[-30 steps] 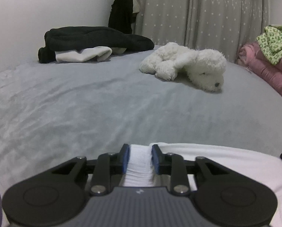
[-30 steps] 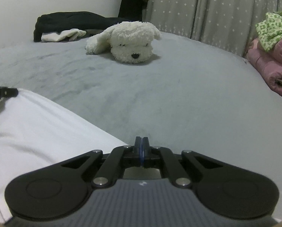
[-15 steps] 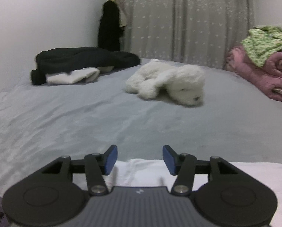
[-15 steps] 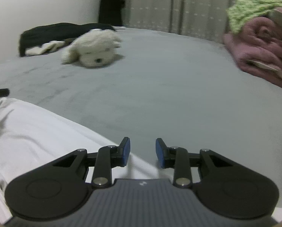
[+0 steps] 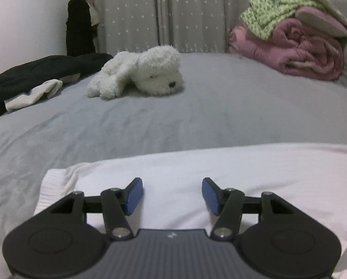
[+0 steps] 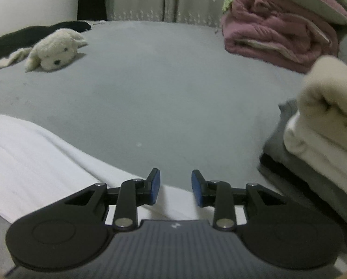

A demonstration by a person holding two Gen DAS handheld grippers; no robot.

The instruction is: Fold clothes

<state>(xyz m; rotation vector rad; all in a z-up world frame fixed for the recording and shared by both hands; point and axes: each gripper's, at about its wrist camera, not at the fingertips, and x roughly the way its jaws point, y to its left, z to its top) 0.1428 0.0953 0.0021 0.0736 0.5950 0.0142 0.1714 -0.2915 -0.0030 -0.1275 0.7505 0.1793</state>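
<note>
The left tool (image 5: 172, 194) stands over a white garment (image 5: 231, 174) that lies flat along the near edge of the bed (image 5: 196, 121). Its jaws are opening, and the blue pads (image 5: 133, 196) are well apart with only the flat cloth showing below the gap; nothing is pinched between them. A ribbed cuff or hem of the garment shows at the left end, just beside the left finger.

The right tool (image 6: 175, 187) is at the right end of the same white garment (image 6: 34, 162), over the spot where the cloth's edge meets the grey bed cover (image 6: 161, 93). Its jaws stand part open, the pads (image 6: 155, 186) not touching each other or pressing on anything. The garment spreads away to the left in this view and reaches the near edge of the bed.

At the right edge of the bed, near the right tool, sits a stack of folded clothes (image 6: 320, 139): cream and white pieces on top of grey ones. Toward the far right corner a rolled pink blanket (image 5: 296, 51) lies with a green patterned cloth (image 5: 273, 11) on top of it. A white plush dog (image 5: 143, 74) lies near the middle of the far side, well apart from the garment. At the far left corner a black garment (image 5: 41, 74) is heaped with a small white piece (image 5: 34, 95) against it. A grey curtain (image 5: 173, 11) with small stars hangs behind the bed.
</note>
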